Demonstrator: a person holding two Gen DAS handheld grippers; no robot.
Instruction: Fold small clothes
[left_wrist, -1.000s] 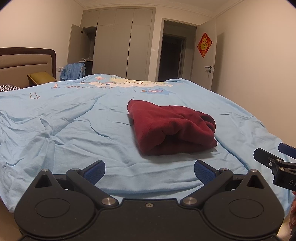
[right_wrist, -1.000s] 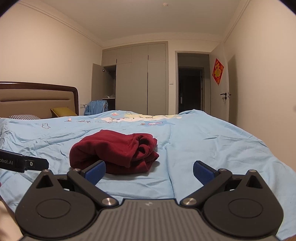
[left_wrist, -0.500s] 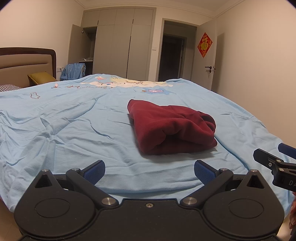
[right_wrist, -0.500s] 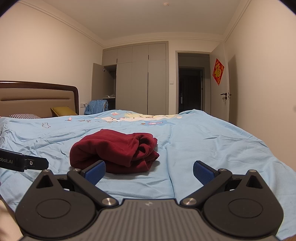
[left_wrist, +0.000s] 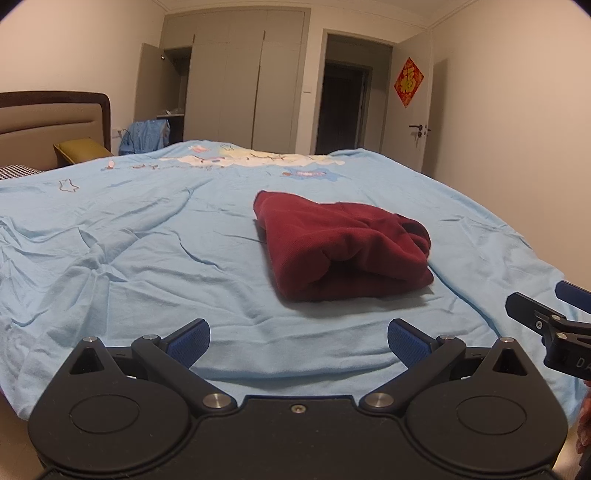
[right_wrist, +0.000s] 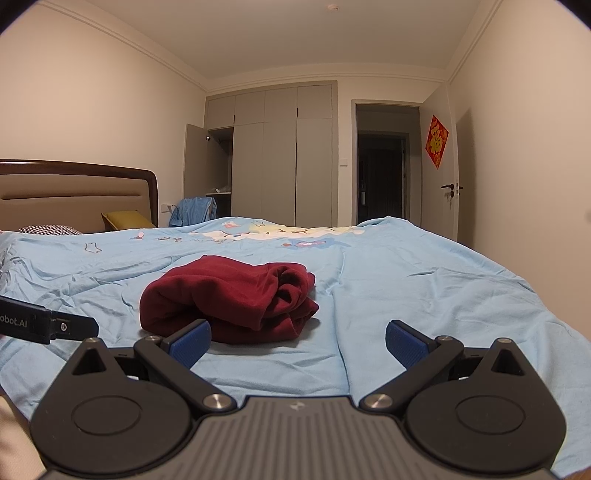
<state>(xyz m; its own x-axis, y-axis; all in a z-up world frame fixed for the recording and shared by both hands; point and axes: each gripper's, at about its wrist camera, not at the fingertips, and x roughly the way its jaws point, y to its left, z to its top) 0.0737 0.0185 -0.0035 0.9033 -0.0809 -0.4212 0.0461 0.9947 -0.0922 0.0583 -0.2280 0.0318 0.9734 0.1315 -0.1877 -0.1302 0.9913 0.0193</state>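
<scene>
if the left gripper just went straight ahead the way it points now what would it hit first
Probably the folded dark red garment on the light blue bedsheet. The left gripper is open and empty, with bare sheet before it; if its line runs low, it may brush the sheet first.

Readable markings:
- "obot.AI", white lettering cut off at the frame edge, is printed on the black body of the left gripper (right_wrist: 44, 325), seen in the right wrist view.
- "DA", cut off, is printed on the right gripper (left_wrist: 565, 354).
- A gold Chinese character is carried by the red diamond door sign (left_wrist: 408, 82); it is too blurred to be read with certainty.
</scene>
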